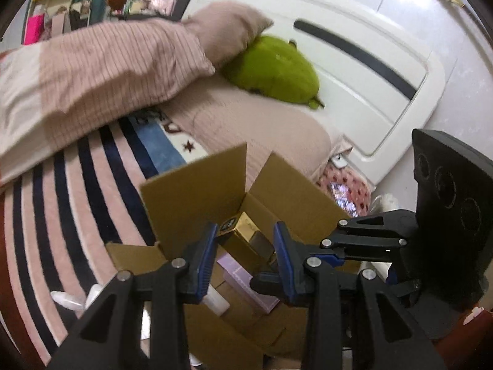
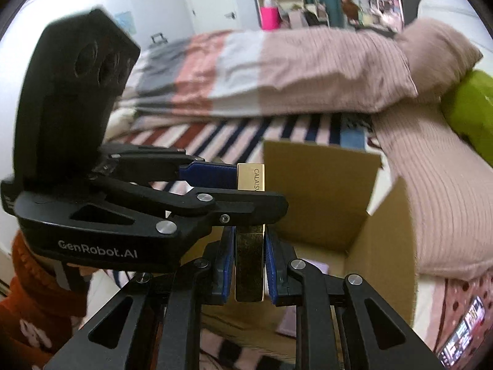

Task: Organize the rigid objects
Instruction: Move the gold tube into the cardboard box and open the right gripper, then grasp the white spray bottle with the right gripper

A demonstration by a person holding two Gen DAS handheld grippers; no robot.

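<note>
Gold box: glossy, metallic-looking foil finish, slightly scuffed. Cardboard carton: matt brown paperboard. Right tool: matt black plastic, blue rubbery pads, bright metal pins. Bed blanket: fuzzy striped cloth. Green plush: soft, matt.

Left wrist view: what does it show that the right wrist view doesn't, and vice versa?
Only left wrist: a headboard and a white bottle. Only right wrist: a door and lettering on the gold box. Both: the right gripper clamping that box, the left gripper bracketing it with contact unclear, the open carton below, and a green plush.
</note>
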